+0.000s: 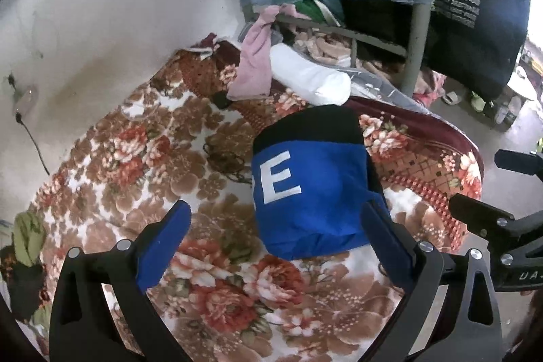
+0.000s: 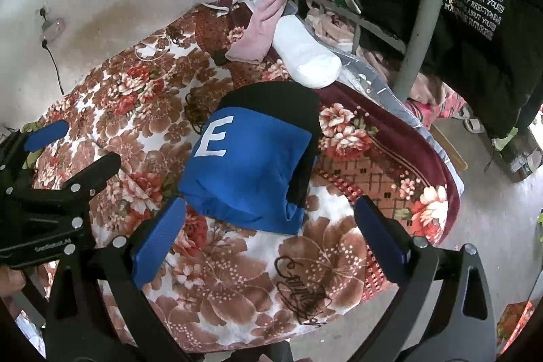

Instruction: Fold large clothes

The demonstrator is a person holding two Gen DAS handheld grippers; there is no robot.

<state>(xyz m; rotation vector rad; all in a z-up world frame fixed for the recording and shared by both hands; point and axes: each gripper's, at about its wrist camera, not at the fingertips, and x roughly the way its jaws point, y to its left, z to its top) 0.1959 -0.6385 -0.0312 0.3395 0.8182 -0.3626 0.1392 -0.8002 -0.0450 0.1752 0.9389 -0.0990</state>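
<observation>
On the bed, near its front edge, the blue and black garment lies folded into a compact bundle on the floral blanket, a white letter E facing up and a black band along its far side. Both tongs hang above the blanket just short of it: the left tongs are spread wide and hold nothing, with the bundle's near end sitting between the fingers and the right-hand finger right against the cloth, though I cannot tell if it touches; the right tongs are equally wide and empty, their left finger just beside the bundle's near corner. To my eye the fold looks about done, so the risk now is undoing it. The bundle is puffy and loose, and a finger brushing it on the way out could drag the top layer and spring the fold open. A careless pinch might also catch the plush blanket along with the garment. The two tools are close together, so they could knock each other. Counting: one folded garment, two tongs with two blue fingers each, one white rolled bundle and one pink cloth at the far end, and one tangle of dark cord beside the garment.
</observation>
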